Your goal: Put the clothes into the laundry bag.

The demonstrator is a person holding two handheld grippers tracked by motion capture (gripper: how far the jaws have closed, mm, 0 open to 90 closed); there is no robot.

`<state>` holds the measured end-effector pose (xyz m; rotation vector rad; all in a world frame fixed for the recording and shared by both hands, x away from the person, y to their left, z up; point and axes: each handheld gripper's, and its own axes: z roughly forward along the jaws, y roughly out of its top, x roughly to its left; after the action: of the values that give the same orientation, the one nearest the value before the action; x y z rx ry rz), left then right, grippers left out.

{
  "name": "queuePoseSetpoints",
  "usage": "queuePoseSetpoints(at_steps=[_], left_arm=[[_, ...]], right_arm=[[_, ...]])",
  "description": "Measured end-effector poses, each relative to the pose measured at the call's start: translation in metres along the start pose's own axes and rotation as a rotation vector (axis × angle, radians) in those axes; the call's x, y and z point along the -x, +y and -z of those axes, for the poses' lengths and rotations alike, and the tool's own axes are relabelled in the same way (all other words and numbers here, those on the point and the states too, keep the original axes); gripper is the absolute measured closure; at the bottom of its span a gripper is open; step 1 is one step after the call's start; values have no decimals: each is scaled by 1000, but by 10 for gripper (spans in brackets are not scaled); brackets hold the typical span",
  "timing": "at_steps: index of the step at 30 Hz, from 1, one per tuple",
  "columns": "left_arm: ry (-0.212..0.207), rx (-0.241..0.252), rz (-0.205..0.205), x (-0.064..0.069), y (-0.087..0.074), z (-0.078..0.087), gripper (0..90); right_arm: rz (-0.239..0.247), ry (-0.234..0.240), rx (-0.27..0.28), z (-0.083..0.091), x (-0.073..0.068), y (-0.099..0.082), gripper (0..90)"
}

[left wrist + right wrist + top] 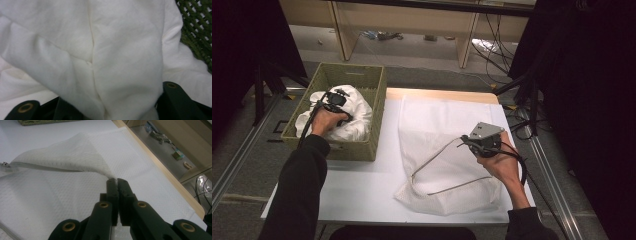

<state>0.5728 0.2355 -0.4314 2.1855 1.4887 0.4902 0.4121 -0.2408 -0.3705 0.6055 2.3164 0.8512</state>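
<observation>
We see the right gripper [117, 180], jaws clamped on the top edge of a white mesh bag [452, 150] on the table [362, 190], lifting that edge so the zippered mouth gapes toward the basket [362, 80], prob. ready for stuffing. The bag's long axis runs away from us, mouth along its left side. The left gripper [334, 97] is down in the basket, jaws squeezing a fold of white cloth [100, 50] bulging between them, likely for transfer.
</observation>
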Motion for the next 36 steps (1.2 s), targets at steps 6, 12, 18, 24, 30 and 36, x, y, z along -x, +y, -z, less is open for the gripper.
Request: queuePoseSetpoints(at_steps=[6, 12, 18, 24, 30, 36], left_arm=[[-44, 89, 37, -1, 6, 19, 567], [-137, 206, 90, -6, 8, 44, 567], [-154, 280, 96, -19, 12, 86, 567], [-202, 391, 130, -26, 15, 124, 567], [-235, 462, 122, -25, 17, 161, 567], [-280, 512, 87, -17, 15, 192, 570]], right_arm=[[1, -7, 3, 1, 2, 0, 897], [-12, -6, -10, -1, 0, -1, 897], [0, -5, -8, -2, 1, 0, 897], [0, -6, -3, -1, 1, 0, 897], [9, -17, 0, 0, 1, 1, 898], [2, -18, 1, 0, 2, 1, 897]])
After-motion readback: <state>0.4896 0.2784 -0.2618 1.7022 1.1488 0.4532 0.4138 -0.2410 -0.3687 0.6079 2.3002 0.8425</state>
